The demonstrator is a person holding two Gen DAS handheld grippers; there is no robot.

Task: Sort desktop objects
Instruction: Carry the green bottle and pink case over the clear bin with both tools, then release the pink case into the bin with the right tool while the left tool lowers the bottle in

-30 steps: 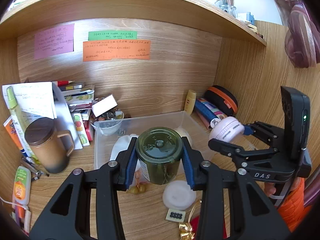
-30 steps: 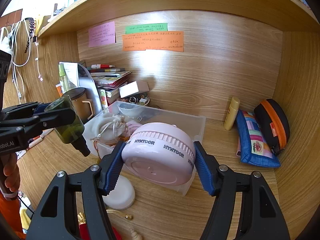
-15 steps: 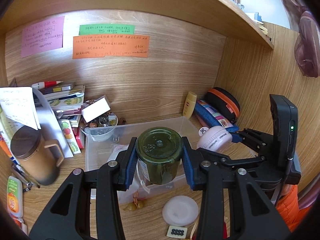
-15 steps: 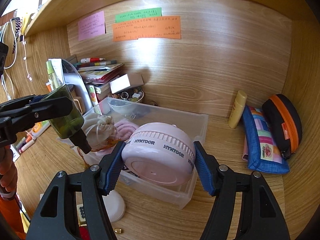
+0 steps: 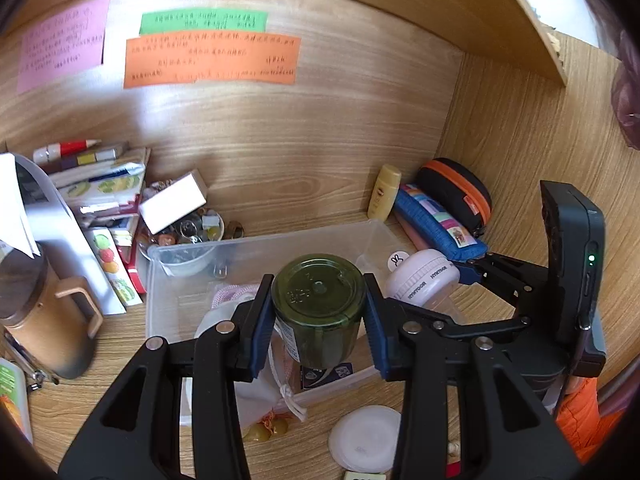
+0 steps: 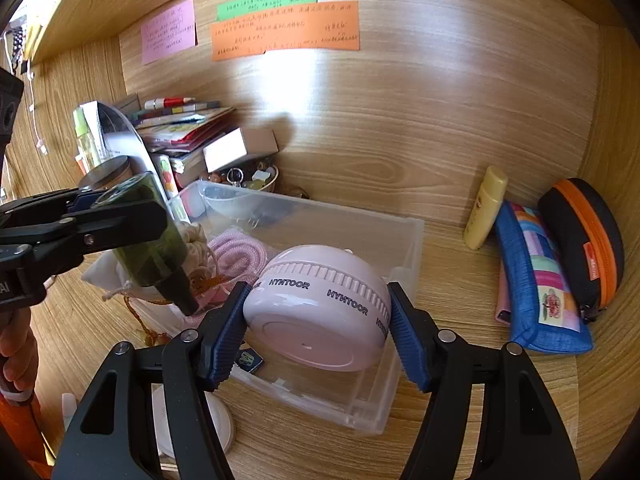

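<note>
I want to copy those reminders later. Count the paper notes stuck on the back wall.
3. The pink note is furthest left, the green note sits up top in the middle, and the orange note is just below the green one. None seem hidden.

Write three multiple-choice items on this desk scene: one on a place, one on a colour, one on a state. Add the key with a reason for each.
1. Where does the yellow tube stand?
A. in the bin
B. against the back wall, beside the blue pouch
C. on the books

2. What colour is the widest note on the wall?
A. orange
B. pink
C. green

3. What does the left tool hold?
A. nothing
B. a mug
C. a green bottle

Key: B, it leans on the wall left of the pouch; A, the orange strip spans widest; C, both pads press the bottle over the bin.
</note>
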